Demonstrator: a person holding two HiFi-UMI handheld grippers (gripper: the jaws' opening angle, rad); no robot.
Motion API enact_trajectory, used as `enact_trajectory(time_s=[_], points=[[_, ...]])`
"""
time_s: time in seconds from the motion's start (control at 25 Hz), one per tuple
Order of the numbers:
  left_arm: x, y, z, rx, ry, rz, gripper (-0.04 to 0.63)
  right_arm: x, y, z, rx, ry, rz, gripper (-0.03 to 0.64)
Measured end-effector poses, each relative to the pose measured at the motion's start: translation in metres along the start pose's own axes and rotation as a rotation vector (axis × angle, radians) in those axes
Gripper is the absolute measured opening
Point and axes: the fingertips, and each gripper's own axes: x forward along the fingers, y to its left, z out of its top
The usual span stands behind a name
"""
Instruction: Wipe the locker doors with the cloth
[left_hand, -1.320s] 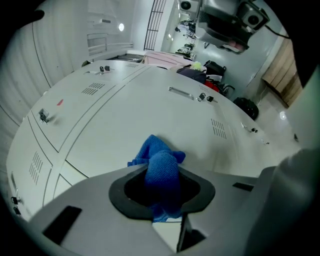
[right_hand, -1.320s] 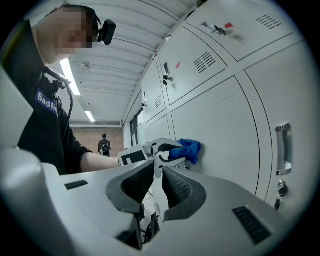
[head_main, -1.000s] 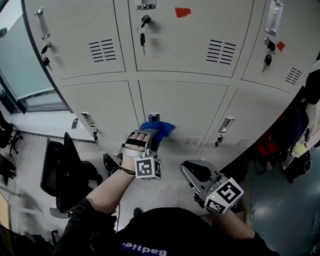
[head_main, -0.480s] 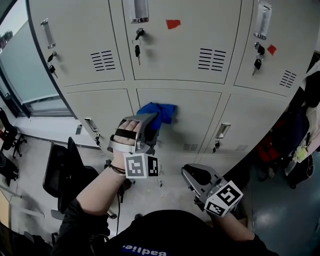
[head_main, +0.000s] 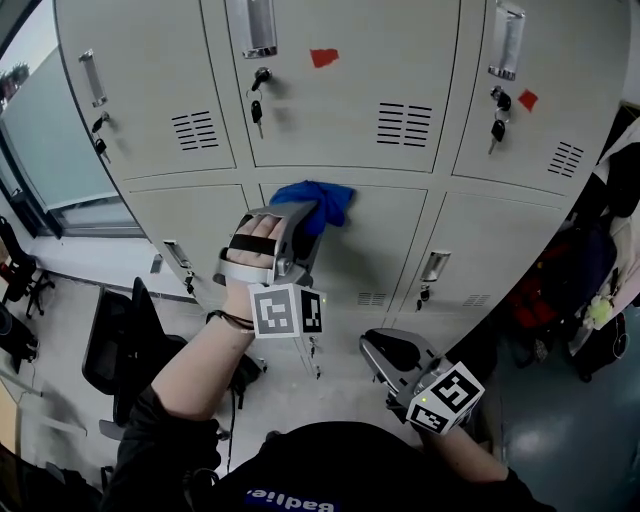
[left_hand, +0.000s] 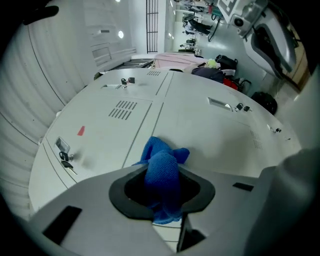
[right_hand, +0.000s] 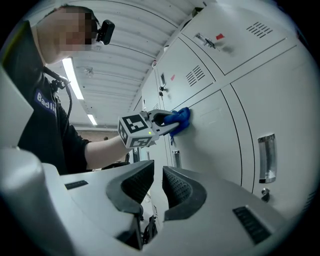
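L gripper is clenched on the blue cloth. In the left gripper view the wad sits between the jaws and bulges out ahead of the tips, pressed to the locker bank. Contact is at the top edge of the lower-middle door, just under the seam w/ the upper-middle door. Key relation: the rest of that door's face lies below and to the R of the cloth, long axis vertical, so strokes likely run down it. L gripper is at the door; R gripper hangs low by the torso, well apart from the doors, jaws drawn nearly together w/ only a slit between and nothing in it. Smaller stuff: vent slots and a recessed handle to the R of the cloth, and keys hanging from the upper door's lock, above the cloth. Labels: red sticker on the upper door looks blank; no readable text on the lockers. Marker cubes show b/w squares only. White lettering on the person's dark shirt is cut off, not legible whole.
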Motion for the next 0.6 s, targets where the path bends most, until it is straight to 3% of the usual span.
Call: enact_trajectory(time_s=[0.6], points=[[0.0,-0.168,-0.029,-0.053,0.082,-0.253,0.103,-0.013,-0.014,-0.035,0.037,0.101,-0.009,0.048]])
